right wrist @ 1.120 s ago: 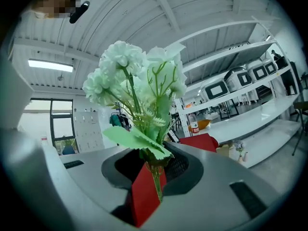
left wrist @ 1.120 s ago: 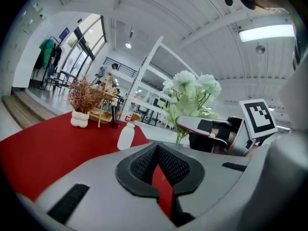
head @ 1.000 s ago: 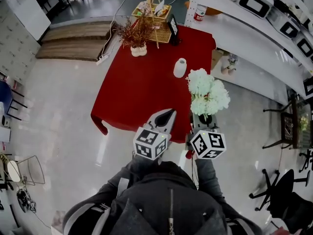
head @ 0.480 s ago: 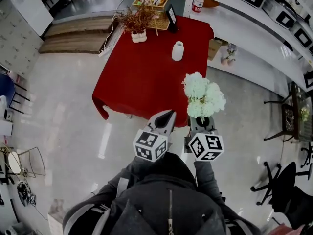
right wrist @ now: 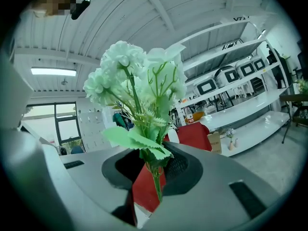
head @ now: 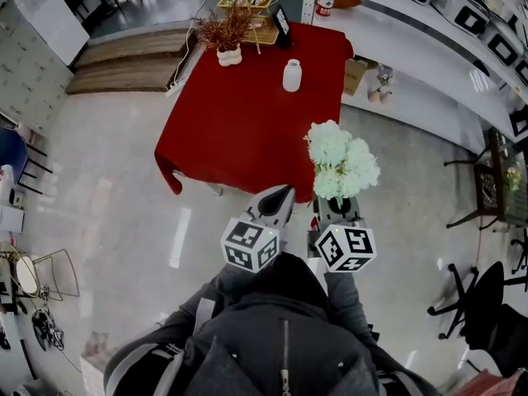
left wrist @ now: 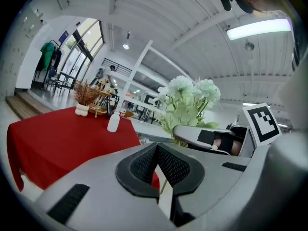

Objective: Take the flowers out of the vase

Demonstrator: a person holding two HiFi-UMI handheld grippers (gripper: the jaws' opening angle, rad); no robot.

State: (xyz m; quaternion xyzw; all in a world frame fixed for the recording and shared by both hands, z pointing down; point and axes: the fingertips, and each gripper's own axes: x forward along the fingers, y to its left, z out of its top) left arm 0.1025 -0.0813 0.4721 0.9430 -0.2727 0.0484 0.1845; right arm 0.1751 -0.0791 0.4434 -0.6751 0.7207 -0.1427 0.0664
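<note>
A bunch of white flowers with green leaves stands upright in my right gripper, well clear of the table. In the right gripper view the jaws are shut on the green stem and the blooms fill the middle. The small white vase stands upright on the red table, far ahead of both grippers. My left gripper hangs beside the right one, shut with nothing in it; its pads meet at the tip. From the left gripper view the vase and the flowers both show.
A dried plant in a white pot, a wicker basket and a dark frame sit at the table's far end. White shelving runs along the right, with a cardboard box below. Chairs stand at the right.
Both grippers have drawn back from the red table together, the flowers still in the right one. The table and vase now lie farther ahead.
</note>
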